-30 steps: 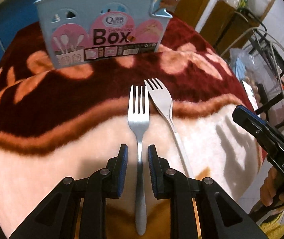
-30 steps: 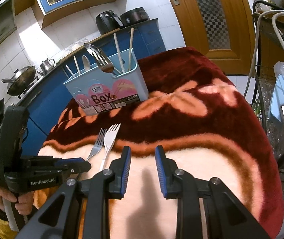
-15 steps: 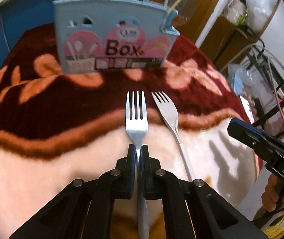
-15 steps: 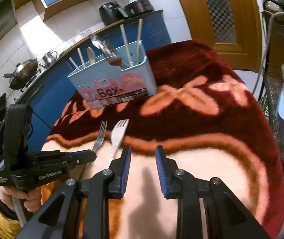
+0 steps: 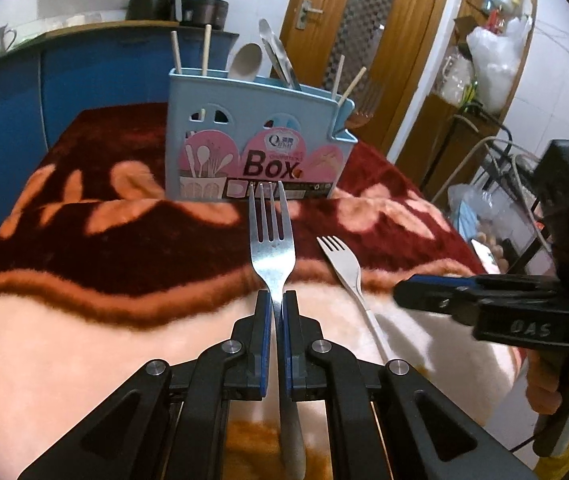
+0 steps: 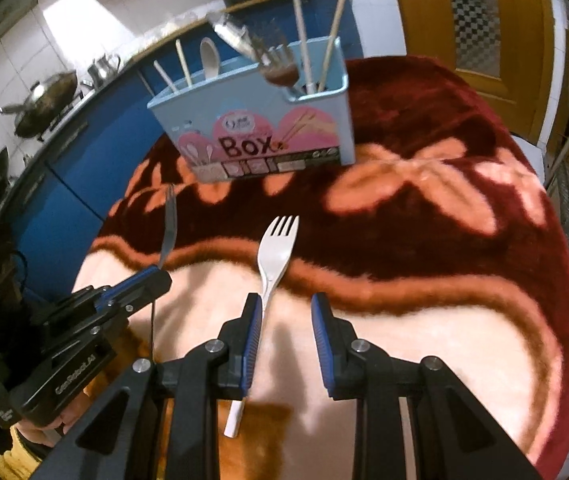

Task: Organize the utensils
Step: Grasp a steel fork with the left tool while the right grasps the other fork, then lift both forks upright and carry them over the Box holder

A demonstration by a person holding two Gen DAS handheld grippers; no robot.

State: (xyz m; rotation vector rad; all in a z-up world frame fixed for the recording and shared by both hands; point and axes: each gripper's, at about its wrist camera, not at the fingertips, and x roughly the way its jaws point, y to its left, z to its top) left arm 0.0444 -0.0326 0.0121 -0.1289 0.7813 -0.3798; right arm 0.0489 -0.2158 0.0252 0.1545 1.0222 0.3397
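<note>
Your left gripper (image 5: 277, 304): jaws clamped on steel fork (image 5: 271, 248) neck, lifted off blanket (image 5: 84, 320), tines toward utensil box (image 5: 252, 148). Your right gripper (image 6: 286, 312): jaws apart, empty, straddling white fork (image 6: 274, 256), flat, tines boxward.

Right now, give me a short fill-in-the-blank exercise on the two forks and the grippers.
1. The left gripper is shut on the ____ fork.
2. The white fork lies on the ____.
3. The right gripper has its jaws ____, with the white fork's handle beside one finger.
4. The utensil box is printed with the word ____.

Missing words: metal; blanket; open; Box
</note>
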